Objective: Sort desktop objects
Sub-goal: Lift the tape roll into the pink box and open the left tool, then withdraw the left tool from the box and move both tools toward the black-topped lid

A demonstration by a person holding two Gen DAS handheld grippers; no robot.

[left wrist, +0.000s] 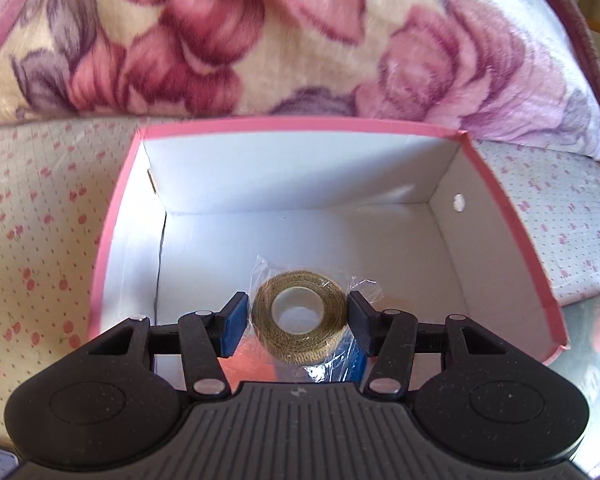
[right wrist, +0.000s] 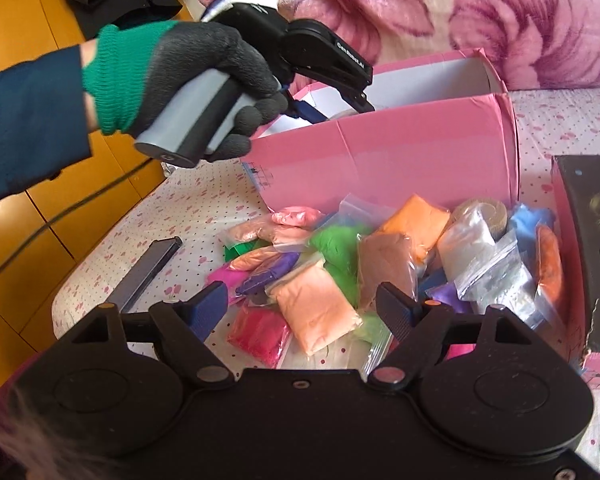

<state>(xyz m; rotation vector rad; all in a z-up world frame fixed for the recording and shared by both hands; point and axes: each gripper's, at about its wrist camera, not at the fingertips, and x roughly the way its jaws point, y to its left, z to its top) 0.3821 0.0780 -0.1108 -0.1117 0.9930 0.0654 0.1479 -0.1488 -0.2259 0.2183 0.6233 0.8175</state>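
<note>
Clamped between the blue pads of the left gripper point(left wrist: 299, 322) is a roll of tan woven tape point(left wrist: 299, 314) in a clear plastic wrapper, its hollow core facing the camera; the jaws stand about half apart, each pad pressed against a side of the roll. It hangs over the white inside of a pink-edged cardboard box point(left wrist: 116, 216), whose floor shows bare beyond the roll. From the right wrist view, the same tool appears at the upper left, gripped by a hand in a dark glove with a green cuff point(right wrist: 188, 76) and a dark blue sleeve, its nose dipping over the near pink wall of the box point(right wrist: 400, 156). The right gripper point(right wrist: 306, 312) has its jaws wide apart with nothing pinched between them; it hovers above a heap of small zip bags filled with coloured material lying on a dotted, cherry-print cloth point(right wrist: 188, 208) just in front of the box. A peach bag point(right wrist: 316, 312) lies directly beyond the open fingers, with a red bag point(right wrist: 260, 336) to its left, a green one point(right wrist: 336, 252) and an orange one point(right wrist: 420, 220) further back. A second tan roll point(right wrist: 486, 214) sits at the far right of the heap, close to a black printed carton point(right wrist: 592, 248). A flat dark bar point(right wrist: 148, 272) lies on the cloth to the left. A flowered pink blanket point(left wrist: 300, 36) rises behind the box.
</note>
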